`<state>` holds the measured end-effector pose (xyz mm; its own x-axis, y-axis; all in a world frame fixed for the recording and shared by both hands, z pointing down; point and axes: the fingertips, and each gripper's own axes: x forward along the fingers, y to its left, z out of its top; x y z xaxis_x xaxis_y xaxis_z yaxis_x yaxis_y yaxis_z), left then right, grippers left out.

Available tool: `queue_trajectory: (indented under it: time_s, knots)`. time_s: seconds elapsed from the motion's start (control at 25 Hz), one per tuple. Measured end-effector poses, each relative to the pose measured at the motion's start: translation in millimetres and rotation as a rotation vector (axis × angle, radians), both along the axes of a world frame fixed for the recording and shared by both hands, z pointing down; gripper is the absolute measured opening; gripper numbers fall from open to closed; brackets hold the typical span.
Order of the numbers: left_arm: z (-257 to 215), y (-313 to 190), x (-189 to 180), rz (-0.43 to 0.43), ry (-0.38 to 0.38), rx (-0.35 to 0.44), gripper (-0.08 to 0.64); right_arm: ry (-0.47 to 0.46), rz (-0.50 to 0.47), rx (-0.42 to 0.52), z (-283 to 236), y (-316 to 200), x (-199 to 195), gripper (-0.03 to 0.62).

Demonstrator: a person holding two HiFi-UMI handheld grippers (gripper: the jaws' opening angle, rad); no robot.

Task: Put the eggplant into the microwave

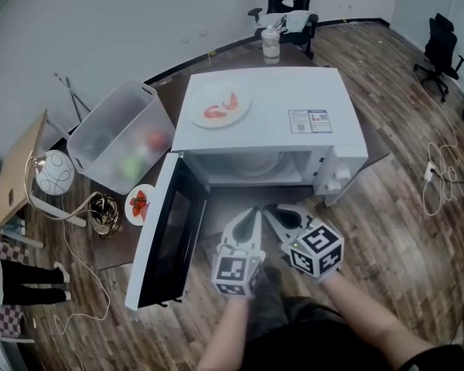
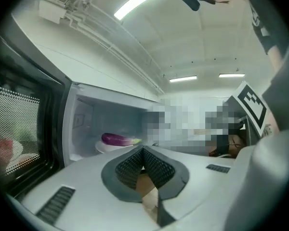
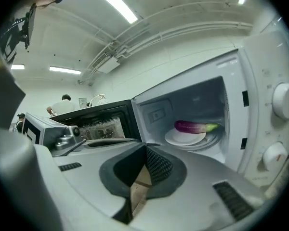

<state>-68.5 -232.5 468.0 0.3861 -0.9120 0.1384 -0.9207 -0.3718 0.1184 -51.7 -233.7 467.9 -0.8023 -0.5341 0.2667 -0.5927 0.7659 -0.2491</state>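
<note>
1. The eggplant [image 3: 195, 126] lies on a plate [image 3: 185, 138] inside the microwave [image 1: 340, 114], whose door [image 1: 166, 234] is swung wide.
2. Left gripper [image 2: 143, 149]: jaws together, holding nothing.
3. Right gripper [image 3: 145, 148]: likewise.
4. The plate probably rests on a turntable [image 3: 216, 140].

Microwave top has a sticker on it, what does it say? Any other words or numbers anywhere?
Sticker on the microwave top: print too small to read.
Cubes on the left gripper and right gripper: black-and-white square patterns, no words.
Nothing else is readable.
</note>
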Motion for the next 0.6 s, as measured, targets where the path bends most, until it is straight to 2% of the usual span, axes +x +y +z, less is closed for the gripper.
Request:
queue_trajectory:
  time_s: [0.24,0.6]
  knots:
    - [-1,27,-2,-0.041,0.074,-0.009,0.000,0.035,0.041,0.065,-8,22,14,0.000]
    - [-25,54,-15,-0.121,0.106,0.032,0.000,0.023,0.042,0.098,-22,49,22,0.000]
